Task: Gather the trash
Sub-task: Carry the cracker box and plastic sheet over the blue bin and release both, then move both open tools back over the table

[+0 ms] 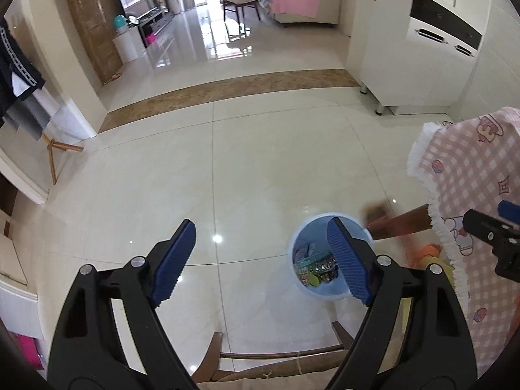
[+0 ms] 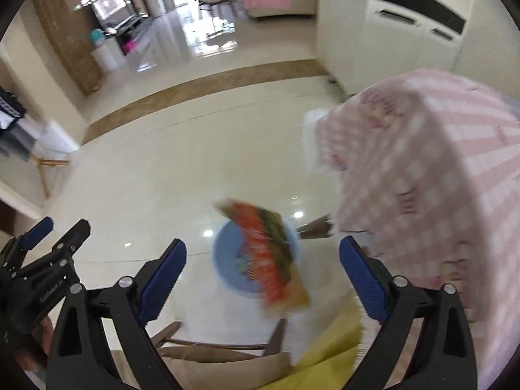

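Both the left tongs (image 1: 260,260) and right tongs (image 2: 263,276) tilt steeply floorward, jaws spread and empty, above the blue trash bin (image 1: 304,237); only the right view shows a blurred snack wrapper (image 2: 269,260) over the bin.

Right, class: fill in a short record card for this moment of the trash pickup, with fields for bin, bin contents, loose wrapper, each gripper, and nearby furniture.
bin: light blue bin, standing on the tiled floor
bin contents: several wrappers already inside
loose wrapper: red and green wrapper, blurred, in front of the bin's mouth, touching neither finger
left gripper: open, nothing between the fingers
right gripper: open, nothing gripped
nearby furniture: table with pink checked cloth beside the bin
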A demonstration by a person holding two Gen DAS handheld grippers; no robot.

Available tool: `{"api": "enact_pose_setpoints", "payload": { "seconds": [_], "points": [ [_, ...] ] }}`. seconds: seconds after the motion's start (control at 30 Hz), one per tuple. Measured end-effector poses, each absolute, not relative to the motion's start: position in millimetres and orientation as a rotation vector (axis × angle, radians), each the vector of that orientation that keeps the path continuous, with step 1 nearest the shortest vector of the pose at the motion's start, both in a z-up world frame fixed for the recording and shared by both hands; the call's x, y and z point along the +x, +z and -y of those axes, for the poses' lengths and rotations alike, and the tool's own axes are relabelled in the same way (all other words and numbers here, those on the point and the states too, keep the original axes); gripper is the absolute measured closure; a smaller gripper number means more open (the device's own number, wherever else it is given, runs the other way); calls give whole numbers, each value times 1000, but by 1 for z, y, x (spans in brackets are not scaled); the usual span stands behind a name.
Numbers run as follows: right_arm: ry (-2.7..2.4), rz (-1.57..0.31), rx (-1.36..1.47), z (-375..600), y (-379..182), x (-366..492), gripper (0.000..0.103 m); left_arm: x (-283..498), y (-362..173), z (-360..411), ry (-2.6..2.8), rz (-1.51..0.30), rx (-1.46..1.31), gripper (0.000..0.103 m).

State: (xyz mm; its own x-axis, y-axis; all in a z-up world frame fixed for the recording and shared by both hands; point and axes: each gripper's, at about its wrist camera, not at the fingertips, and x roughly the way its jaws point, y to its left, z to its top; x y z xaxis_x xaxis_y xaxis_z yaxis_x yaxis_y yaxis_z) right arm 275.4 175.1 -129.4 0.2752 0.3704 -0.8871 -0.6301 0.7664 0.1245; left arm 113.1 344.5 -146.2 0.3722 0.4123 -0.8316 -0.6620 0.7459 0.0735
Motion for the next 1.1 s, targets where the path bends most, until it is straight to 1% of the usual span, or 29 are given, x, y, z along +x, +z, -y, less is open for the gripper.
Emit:
{"api": "enact_pose_setpoints", "payload": {
  "seconds": [0.27,0.47,0.67,0.9,1.1],
  "points": [
    [706,-1102,-281,-168,-124,269,10,114,-144,-338,694,-971,-304,22],
    [693,-1058,-217,-140,-99,265,10,125,-133,-313,597,-947,-291,22],
    [661,-959,-111,-93,-72,253,10,135,-107,-276,459,-876,-279,22],
    [542,-844,-12,-16,-36,240,10,149,-64,-226,305,-779,-217,21],
    [355,-797,74,61,-23,233,10,168,-42,-175,146,-736,-170,21]
  ]
}}
